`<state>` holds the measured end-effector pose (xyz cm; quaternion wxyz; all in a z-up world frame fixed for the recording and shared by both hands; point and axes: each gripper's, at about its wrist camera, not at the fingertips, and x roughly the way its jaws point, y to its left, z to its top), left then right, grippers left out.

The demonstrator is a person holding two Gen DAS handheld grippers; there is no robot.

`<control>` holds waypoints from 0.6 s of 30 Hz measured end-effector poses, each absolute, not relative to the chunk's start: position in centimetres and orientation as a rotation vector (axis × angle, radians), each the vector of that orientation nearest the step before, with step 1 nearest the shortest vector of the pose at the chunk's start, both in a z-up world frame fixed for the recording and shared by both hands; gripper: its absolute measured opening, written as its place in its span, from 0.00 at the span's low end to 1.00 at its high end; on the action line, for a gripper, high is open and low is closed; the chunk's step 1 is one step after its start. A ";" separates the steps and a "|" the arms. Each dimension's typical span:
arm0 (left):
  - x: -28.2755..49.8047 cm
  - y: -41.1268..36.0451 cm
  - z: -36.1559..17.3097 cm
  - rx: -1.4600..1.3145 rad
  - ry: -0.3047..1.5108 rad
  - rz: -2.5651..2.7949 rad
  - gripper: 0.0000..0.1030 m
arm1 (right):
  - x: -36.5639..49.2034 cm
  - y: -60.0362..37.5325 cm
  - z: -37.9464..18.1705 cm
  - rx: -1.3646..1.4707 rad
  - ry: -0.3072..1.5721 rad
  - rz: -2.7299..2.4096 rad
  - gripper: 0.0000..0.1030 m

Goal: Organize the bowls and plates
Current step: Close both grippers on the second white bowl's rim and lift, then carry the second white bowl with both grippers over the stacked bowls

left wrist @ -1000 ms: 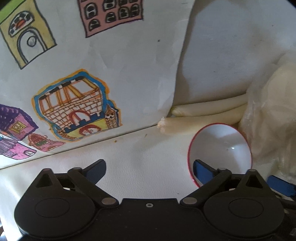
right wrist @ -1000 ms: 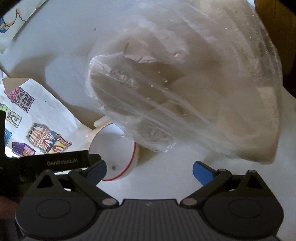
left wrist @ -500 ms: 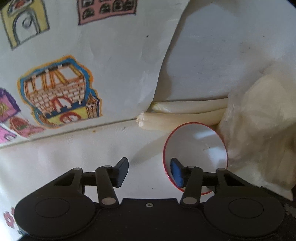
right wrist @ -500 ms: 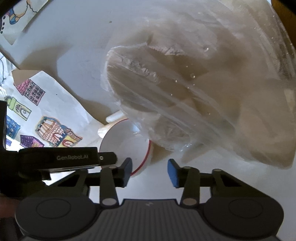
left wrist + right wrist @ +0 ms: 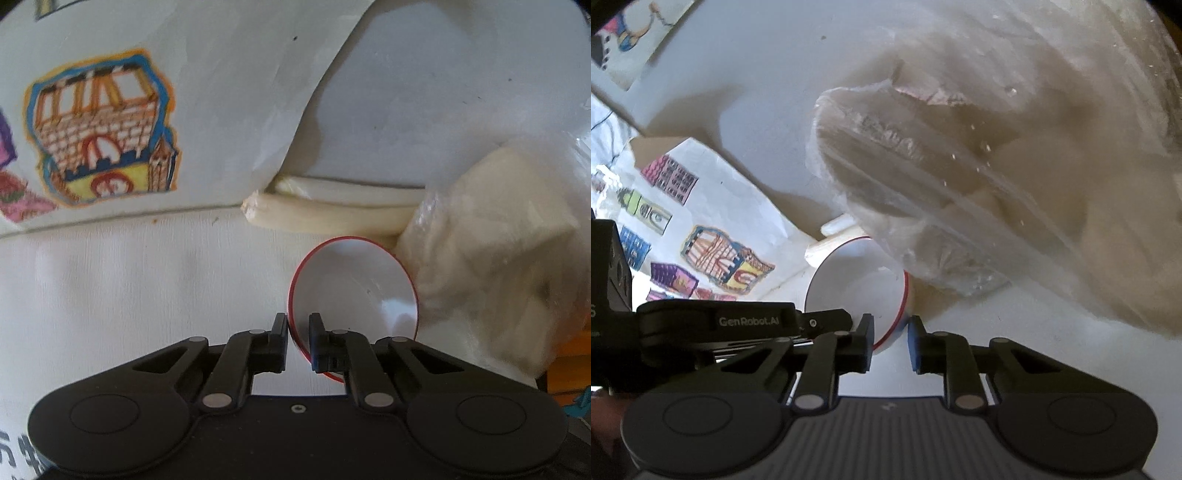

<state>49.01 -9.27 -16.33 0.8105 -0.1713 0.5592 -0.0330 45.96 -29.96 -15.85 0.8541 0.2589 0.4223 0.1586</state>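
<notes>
1. Bowl first: the small white bowl with a red rim [image 5: 354, 288] sits mouth up on the white bench [image 5: 147, 295], right in front of both my hands.
2. My left gripper [image 5: 297, 325] has its jaws closed on the bowl's near-left rim, one finger inside the wall and one outside.
3. My right gripper [image 5: 890, 328] is at the bowl's near-right rim. Its jaws are closing with the rim between them, and I cannot see the blue pad pressing on the outer wall yet.
4. What the coming move turns on: the bowl lies straight ahead of and slightly below both sets of jaws. It is round, so it has no long axis to line up with. Neither hand is clearly nearer, though I judge the left has the firmer hold.
5. Beyond the bowl, and touching or overhanging its far-right side, slumps a large clear plastic bag with pale contents [image 5: 997, 166]. I think lifting the bowl could drag on that film.
6. Behind the bowl on the far-left lie two pale rolled tubes [image 5: 332, 218], just beside its rim.
7. Further left of the bowl, a white paper sheet with coloured drawings of buildings [image 5: 110, 129] covers the bench and curls up at its edge.
8. No plates or other bowls show near this bowl, so where it should go I cannot tell.
</notes>
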 end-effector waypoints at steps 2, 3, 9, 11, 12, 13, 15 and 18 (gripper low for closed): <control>48.1 -9.3 -16.1 -0.368 1.196 -0.077 0.11 | 45.3 -29.8 -15.7 0.534 0.888 0.335 0.21; 47.4 -9.3 -15.9 -0.365 1.192 -0.083 0.11 | 44.8 -29.8 -15.6 0.528 0.887 0.335 0.21; 44.4 -9.4 -13.3 -0.372 1.159 -0.116 0.12 | 42.1 -29.5 -14.2 0.514 0.869 0.328 0.21; 43.3 -9.4 -12.5 -0.370 1.147 -0.130 0.12 | 41.0 -29.7 -13.5 0.506 0.856 0.327 0.21; 42.8 -9.0 -12.0 -0.368 1.140 -0.138 0.12 | 40.5 -29.8 -13.1 0.503 0.850 0.326 0.21; 42.3 -9.0 -11.6 -0.367 1.134 -0.145 0.12 | 40.0 -29.8 -12.8 0.500 0.844 0.326 0.21; 41.3 -8.4 -10.8 -0.371 1.121 -0.163 0.12 | 38.8 -29.9 -12.0 0.490 0.831 0.326 0.21; 39.9 -8.0 -9.6 -0.385 1.108 -0.192 0.12 | 37.0 -30.0 -11.1 0.484 0.812 0.319 0.21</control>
